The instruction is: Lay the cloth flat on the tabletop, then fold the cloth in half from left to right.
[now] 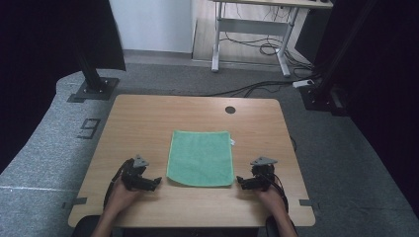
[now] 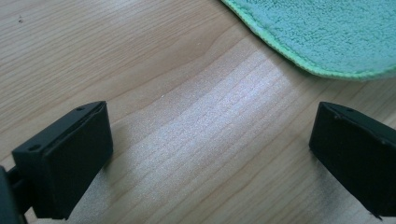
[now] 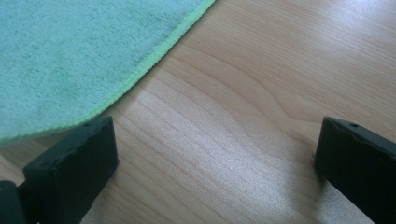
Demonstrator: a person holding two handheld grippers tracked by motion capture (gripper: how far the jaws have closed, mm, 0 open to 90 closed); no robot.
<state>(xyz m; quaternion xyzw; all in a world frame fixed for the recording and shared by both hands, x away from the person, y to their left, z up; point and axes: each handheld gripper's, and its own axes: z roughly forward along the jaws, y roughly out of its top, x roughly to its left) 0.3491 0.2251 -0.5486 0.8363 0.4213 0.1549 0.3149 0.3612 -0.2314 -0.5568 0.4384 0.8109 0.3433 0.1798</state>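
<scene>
Cloth (image 1: 200,158) lies flat mid-table (image 1: 148,118). We've got the left gripper (image 1: 154,181) at its 8 o'clock corner, right gripper (image 1: 241,180) at 4, both spread wide and empty, likely staged for near-corner pinches.

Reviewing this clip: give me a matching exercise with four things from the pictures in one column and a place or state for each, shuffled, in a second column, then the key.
Things:
1. green towel
2. left gripper
3. right gripper
4. round dark hole

Places or states:
A. open, over bare wood off the cloth's near right corner
B. in the tabletop near the far edge
C. spread flat in the middle of the wooden table
D. open, over bare wood off the cloth's near left corner

Pairs: 1-C, 2-D, 3-A, 4-B
</scene>
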